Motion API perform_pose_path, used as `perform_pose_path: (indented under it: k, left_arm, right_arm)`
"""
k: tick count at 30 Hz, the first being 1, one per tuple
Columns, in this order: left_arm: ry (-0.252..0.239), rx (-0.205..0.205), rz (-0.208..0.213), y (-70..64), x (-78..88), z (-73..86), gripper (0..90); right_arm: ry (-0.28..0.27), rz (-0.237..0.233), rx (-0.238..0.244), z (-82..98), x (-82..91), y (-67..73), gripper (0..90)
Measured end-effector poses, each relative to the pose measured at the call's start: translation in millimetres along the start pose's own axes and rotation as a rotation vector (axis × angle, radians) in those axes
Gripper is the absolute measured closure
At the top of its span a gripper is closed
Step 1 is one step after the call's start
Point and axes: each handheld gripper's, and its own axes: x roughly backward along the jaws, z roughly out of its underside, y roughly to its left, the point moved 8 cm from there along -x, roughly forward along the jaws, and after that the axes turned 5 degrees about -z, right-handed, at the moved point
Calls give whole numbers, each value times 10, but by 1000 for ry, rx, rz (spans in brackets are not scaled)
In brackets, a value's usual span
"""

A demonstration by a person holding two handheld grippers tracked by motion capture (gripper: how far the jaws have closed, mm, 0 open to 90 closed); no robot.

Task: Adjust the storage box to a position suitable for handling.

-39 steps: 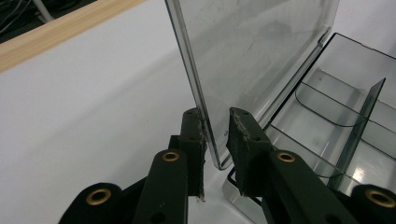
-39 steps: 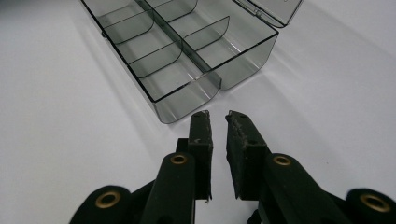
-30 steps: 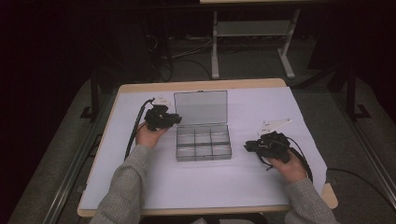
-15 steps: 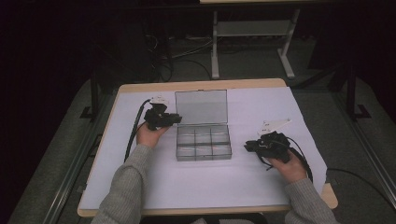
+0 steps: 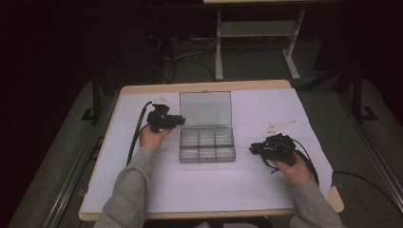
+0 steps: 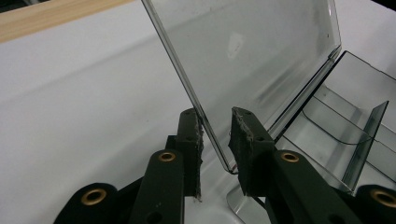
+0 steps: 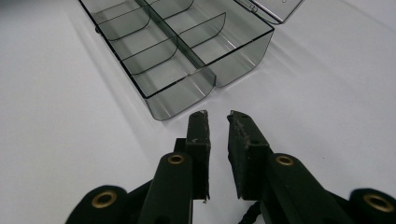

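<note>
organizer box (image 7: 177,51) lies open just ahead of the right gripper (image 7: 217,117), whose narrow-gapped jaws hold nothing. farther off, the left gripper (image 6: 215,128) straddles the lid (image 6: 247,56) edge without clamping it; next likely calls for pinching.

The high view looked forward and down on the plastic box (image 5: 206,137) from well above. The left gripper view sat right against its lid (image 6: 243,56); the right gripper view faced its tray (image 7: 177,51) from near. All shared that box.
</note>
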Motion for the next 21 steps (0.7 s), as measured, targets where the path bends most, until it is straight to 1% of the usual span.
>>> perform_pose_path:
  k: [2,8,21]
  left_arm:
    - [-2,17,5,0,-6,1,731]
    - [-4,35,0,9,-24,5,717]
    - [3,37,-3,17,-29,12,709]
  right_arm:
    - [3,-1,-2,8,3,-4,776]
    - [1,0,-6,12,10,-10,773]
    - [0,1,-2,9,5,-5,766]
